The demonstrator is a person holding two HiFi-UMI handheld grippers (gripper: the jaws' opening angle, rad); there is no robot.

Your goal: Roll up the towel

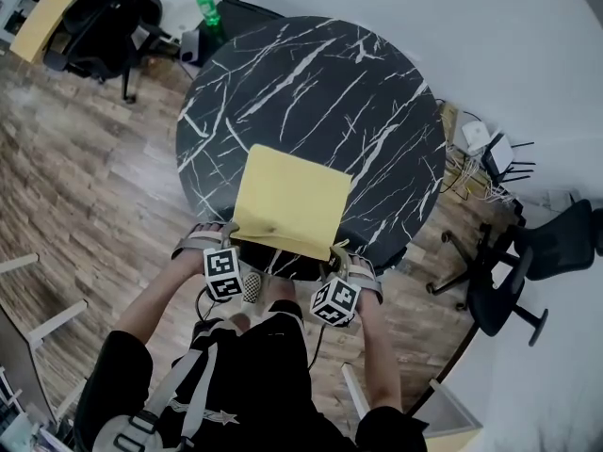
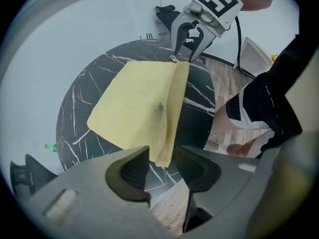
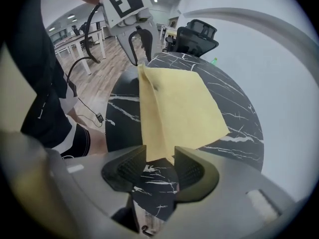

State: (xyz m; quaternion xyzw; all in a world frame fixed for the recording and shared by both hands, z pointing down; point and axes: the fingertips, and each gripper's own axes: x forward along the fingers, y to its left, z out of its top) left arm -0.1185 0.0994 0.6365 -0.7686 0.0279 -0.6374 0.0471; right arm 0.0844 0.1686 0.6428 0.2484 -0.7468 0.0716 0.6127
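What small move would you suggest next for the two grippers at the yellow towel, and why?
Probably close both on the folded near edge and roll it away. The left gripper and right gripper stand open astride the near corners of the yellow towel, most of which lies flat.

Right gripper: 2 grey jaws apart, corner of the yellow cloth towel between them; towel lies on a round black marble table.
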